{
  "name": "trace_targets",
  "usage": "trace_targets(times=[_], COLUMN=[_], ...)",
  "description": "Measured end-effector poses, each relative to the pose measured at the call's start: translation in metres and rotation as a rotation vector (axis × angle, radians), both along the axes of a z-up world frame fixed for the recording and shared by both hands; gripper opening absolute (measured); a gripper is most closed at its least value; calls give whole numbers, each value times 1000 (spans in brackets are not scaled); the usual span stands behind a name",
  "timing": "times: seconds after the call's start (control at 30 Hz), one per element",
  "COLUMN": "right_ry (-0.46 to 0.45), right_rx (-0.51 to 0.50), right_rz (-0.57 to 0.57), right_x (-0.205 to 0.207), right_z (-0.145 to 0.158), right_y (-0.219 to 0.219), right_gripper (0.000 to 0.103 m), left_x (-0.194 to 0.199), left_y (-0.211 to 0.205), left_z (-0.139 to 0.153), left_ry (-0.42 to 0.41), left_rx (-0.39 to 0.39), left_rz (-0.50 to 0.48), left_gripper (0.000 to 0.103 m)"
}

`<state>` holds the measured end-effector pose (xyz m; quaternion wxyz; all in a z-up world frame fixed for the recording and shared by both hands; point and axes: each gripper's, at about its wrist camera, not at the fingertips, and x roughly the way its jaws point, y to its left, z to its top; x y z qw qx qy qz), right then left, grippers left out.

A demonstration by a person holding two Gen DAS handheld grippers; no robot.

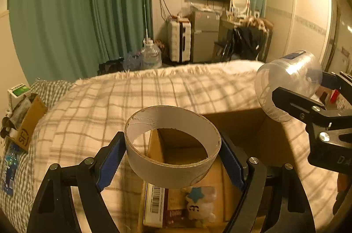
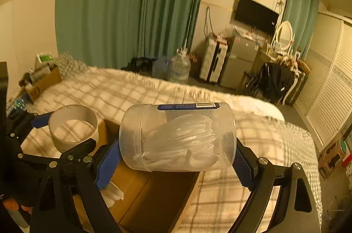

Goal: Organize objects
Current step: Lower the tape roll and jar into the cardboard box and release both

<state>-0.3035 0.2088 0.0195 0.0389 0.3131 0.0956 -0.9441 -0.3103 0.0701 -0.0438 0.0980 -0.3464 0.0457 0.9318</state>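
Note:
My left gripper [image 1: 172, 156] is shut on a grey cardboard tape ring [image 1: 171, 167] and holds it above an open cardboard box [image 1: 239, 129] on the bed. The ring also shows in the right wrist view [image 2: 72, 129]. In the box lie a barcoded carton [image 1: 155, 204] and a small plush toy [image 1: 201, 206]. My right gripper [image 2: 173, 158] is shut on a clear plastic jar [image 2: 178, 138] with a blue label, held on its side over the box [image 2: 154, 193]. The jar also shows in the left wrist view [image 1: 288, 85].
The box rests on a bed with a plaid blanket [image 1: 114, 101]. A smaller cardboard box [image 1: 28, 123] with clutter sits at the bed's left end. Beyond the bed are green curtains [image 1: 77, 13], a water jug [image 1: 150, 55], a suitcase [image 1: 179, 41] and a desk.

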Motion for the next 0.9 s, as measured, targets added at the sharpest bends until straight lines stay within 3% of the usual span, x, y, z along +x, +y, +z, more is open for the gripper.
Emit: trace_targets(times=[0.17,0.3,0.4,0.63,0.9], right_ry=[-43,-41,4,105,157], right_rx=[-3,-64,-85,-60,-7], right_rz=[5,15,10,22,16], right_x=[-13,-12,-4,46,120], right_z=[-30,-32,-20,28,71], right_y=[7,18,23,9,-4], right_gripper=[89,89,99,101,103], left_x=[-14,-10,1,39,96], left_y=[7,15,18,4,-44], left_z=[-20,-25,-20,19,76], left_ry=[-27,-32,2,19,73], left_rx=[4,7,-18,14,80], left_rz=[-22,-65,-63,-54,50], left_gripper=[84,89,103,103,103])
